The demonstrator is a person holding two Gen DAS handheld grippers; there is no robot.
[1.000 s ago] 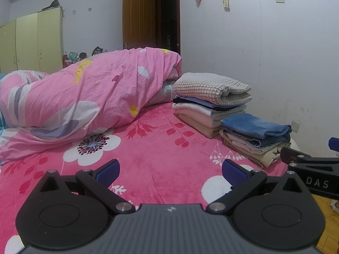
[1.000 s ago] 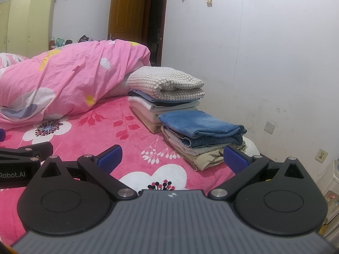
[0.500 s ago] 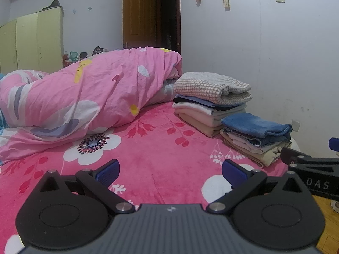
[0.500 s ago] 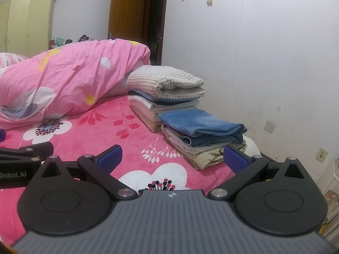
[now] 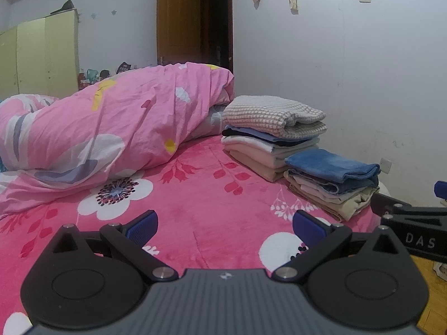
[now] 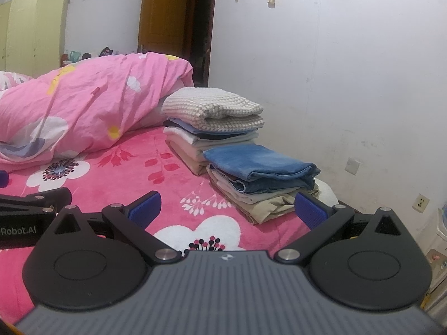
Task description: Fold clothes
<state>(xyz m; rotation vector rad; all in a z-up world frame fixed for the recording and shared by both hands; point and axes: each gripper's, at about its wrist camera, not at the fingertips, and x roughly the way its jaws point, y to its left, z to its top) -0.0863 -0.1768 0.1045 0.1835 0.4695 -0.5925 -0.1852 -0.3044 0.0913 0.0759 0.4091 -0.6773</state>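
Two stacks of folded clothes are being kept along the wall side of the bed: a taller stack topped by a checked knit, and just in front of it a lower stack topped by a blue piece, with its khaki bottom layer lying near the mattress corner. No unfolded garment is being shown on the pink flowered blanket, so the folding is judged to be nearly or fully done.

The left gripper is being held low over the blanket, its jaws spread wide with nothing between them. The right gripper is being held the same way, also spread and empty, near the lower stack.

A risk is being posed by that nearness: the blue top layer could be nudged askew, or the khaki layer pushed off the corner, if the right pad is swept sideways.

The far sides of both stacks are being hidden, so their evenness cannot be judged. The rumpled pink duvet is covering the rest of the bed, and anything beneath it is not being shown. The floor beside the bed is cut off.
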